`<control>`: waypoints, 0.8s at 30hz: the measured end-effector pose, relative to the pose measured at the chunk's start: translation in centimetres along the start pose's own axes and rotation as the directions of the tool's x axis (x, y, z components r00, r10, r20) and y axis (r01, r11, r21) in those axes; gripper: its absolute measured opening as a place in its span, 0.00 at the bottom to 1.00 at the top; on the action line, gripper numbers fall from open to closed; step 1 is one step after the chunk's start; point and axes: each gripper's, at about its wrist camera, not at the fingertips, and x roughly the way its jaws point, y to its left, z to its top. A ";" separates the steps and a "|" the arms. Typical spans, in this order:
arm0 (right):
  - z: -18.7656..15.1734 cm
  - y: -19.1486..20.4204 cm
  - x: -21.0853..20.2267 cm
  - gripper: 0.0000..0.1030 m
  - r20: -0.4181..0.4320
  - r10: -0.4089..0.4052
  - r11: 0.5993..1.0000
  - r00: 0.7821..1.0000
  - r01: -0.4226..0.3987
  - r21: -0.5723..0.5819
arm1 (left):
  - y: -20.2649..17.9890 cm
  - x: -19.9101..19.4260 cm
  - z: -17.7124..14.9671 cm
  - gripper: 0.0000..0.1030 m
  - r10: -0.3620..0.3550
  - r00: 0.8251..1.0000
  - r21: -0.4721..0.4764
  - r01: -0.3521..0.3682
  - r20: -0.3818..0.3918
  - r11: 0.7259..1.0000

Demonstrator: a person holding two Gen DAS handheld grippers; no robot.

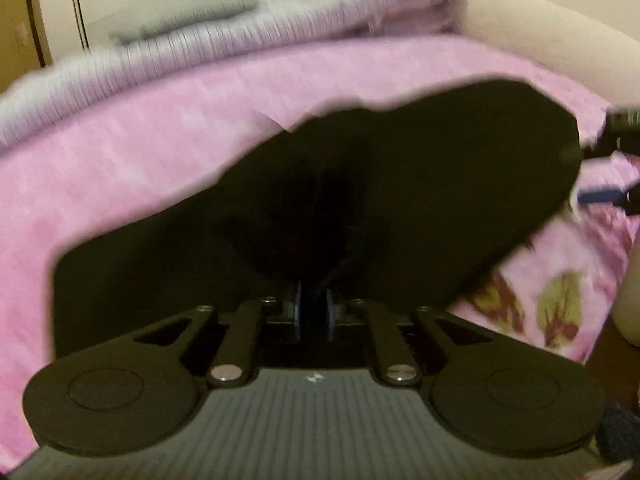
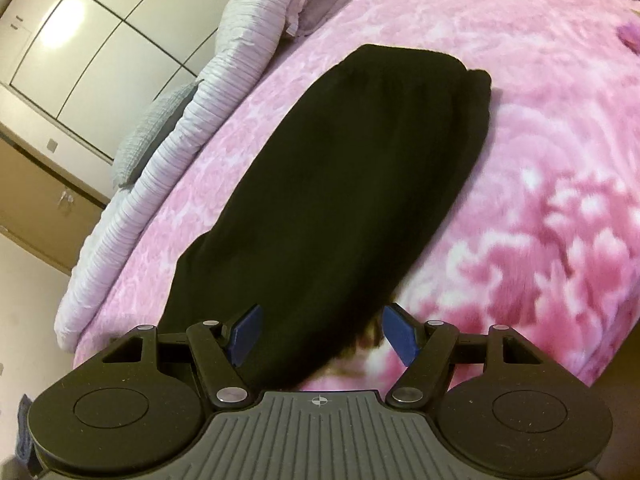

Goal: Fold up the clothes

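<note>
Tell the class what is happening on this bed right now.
A person with a gripper in each hand is folding a black garment on a pink floral blanket. The left gripper is nearly closed, with black cloth gathered between its fingers. The right gripper is open over the garment's near end, gripping nothing. A pale ribbed quilt is bunched along the bed's far edge.

the garment lies lengthwise on the bed, its near end between the parted fingers of the right tool. the folded quilt lies along the bed's left edge, a pillow beside it, the wardrobe behind. in the left view the left tool pinches the garment's near fold.
</note>
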 end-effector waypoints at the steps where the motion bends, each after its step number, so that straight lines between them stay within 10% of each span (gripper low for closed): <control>1: 0.2 0.0 0.1 0.69 -0.002 0.002 1.000 1.000 -0.002 -0.008 | 0.3 -0.4 0.0 0.13 -0.014 1.000 -0.025 0.014 0.005 1.000; 7: 0.1 1.9 1.4 0.68 -0.063 0.143 0.989 0.988 -0.144 -0.024 | 6.2 -4.9 0.2 0.14 -0.155 0.985 -0.272 0.168 0.070 0.947; 14: -2.6 7.1 7.5 0.68 -0.264 0.328 0.944 0.907 -0.319 0.077 | 11.3 -6.1 -0.7 0.15 -0.059 0.998 -0.389 0.069 0.039 0.918; 24: -6.5 12.4 12.9 0.57 -0.346 0.227 0.963 0.910 -0.264 -0.063 | 14.2 -5.7 -2.4 0.15 -0.113 0.993 -0.457 0.113 0.026 0.882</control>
